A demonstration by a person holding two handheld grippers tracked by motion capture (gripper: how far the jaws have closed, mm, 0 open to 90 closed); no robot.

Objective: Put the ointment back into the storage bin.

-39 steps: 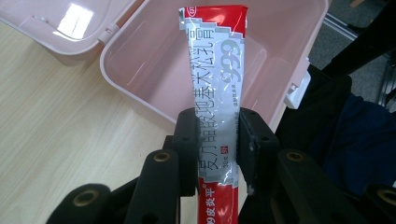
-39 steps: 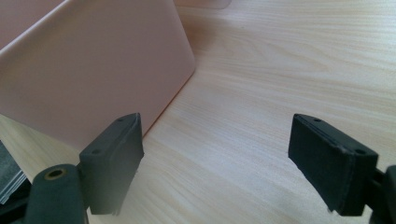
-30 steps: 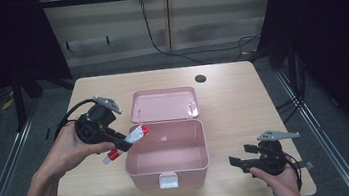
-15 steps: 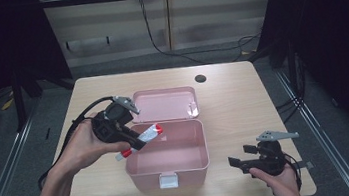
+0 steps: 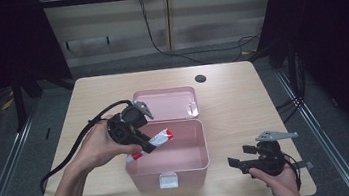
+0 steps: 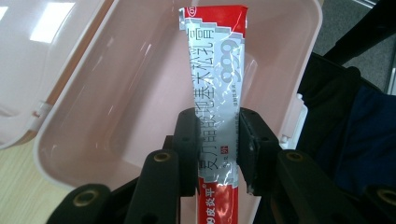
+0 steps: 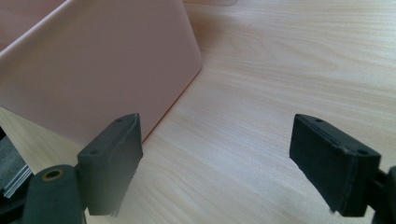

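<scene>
Jaws of my left gripper (image 6: 212,154) are clamping a red-and-silver tube (image 6: 215,93), creased foil with printed lettering, at lower centre. Beyond, its crimped red end is hanging over the open pink box (image 6: 84,154). My right gripper (image 7: 215,158) is resting unclenched.

The box (image 5: 168,165) sits near the middle of the table (image 5: 243,99), its lid (image 5: 165,104) thrown back flat behind it — toward the far edge. A small round hole (image 5: 200,78) lies in the tabletop beyond the lid, to its right. The left gripper (image 5: 144,144) stands over the box's left rim, and the tube (image 5: 155,141) clamped between its jaws reaches out above the box's inside, slanting toward the lid. The right gripper (image 5: 236,162) rests to the right of the box — near the table's front right corner, just apart from the box's wall.
</scene>
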